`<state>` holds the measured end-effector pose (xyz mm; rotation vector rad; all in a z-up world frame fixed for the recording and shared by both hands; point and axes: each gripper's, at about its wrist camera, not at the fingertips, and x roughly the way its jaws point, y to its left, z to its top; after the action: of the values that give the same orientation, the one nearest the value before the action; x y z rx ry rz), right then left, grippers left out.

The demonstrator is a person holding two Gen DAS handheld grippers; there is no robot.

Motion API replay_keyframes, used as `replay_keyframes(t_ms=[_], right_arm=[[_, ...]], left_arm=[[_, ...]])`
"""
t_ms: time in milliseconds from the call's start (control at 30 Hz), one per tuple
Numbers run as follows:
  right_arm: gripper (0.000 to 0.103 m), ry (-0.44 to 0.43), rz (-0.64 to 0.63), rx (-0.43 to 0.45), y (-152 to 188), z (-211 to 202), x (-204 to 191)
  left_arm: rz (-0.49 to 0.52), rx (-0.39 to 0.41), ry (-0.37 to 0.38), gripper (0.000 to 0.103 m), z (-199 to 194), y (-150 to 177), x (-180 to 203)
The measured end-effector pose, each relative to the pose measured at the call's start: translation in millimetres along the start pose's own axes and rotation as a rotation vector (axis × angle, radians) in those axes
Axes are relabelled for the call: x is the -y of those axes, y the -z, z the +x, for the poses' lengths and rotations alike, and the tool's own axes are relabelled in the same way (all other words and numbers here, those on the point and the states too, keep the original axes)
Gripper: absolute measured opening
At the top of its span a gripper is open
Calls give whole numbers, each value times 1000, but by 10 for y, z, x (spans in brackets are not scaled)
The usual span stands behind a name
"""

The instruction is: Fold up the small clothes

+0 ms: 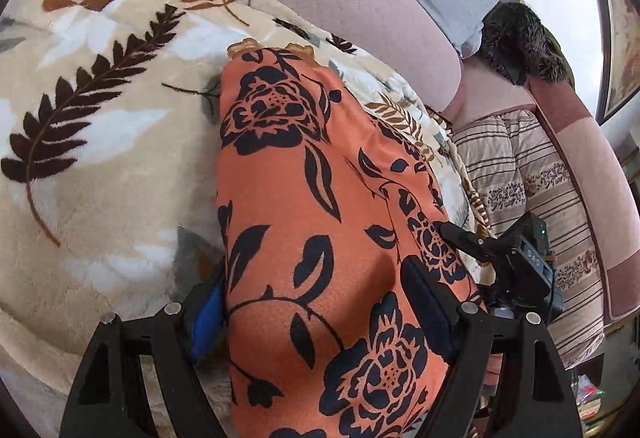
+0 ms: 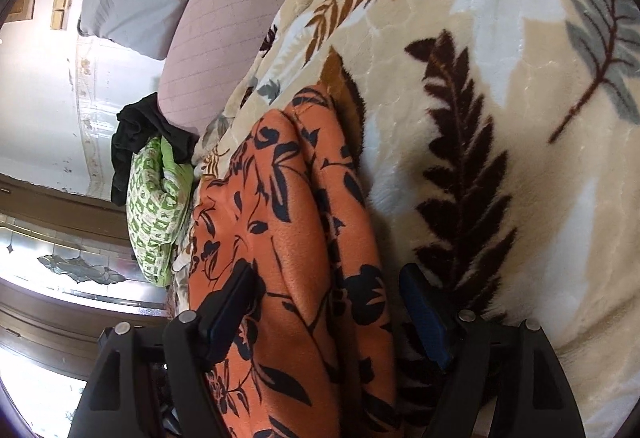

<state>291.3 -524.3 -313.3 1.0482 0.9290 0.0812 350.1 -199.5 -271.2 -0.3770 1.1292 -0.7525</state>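
Both wrist views close, angled down, sharing orange garment (image 1: 320,222) on blanket (image 2: 500,118)

Orange garment (image 1: 320,222) with black floral and leaf print; soft, slightly fuzzy fabric. Lies as a long, narrow folded bundle, running from near edge toward far side. Far end shows a small ruffled trim in lighter orange. In right wrist view the same garment (image 2: 280,238) shows at least 2 layers, with lengthwise folds along its right side. Rests on a beige leaf-patterned blanket (image 1: 100,158) on the bed.
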Motion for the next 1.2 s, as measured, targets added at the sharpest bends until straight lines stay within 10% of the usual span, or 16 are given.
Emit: replay_keyframes(t_ms=[433, 533, 767, 1200], right_arm=[[73, -9, -93, -70, 157, 252, -204], [67, 16, -131, -66, 190, 298, -283], [50, 107, -224, -14, 294, 287, -511], [43, 144, -389, 136, 594, -184, -1247]], left_arm=[[53, -47, -25, 81, 136, 111, 39], [70, -26, -21, 68, 100, 119, 70], [143, 10, -54, 46, 21, 160, 190], [242, 161, -35, 45, -835, 203, 493]])
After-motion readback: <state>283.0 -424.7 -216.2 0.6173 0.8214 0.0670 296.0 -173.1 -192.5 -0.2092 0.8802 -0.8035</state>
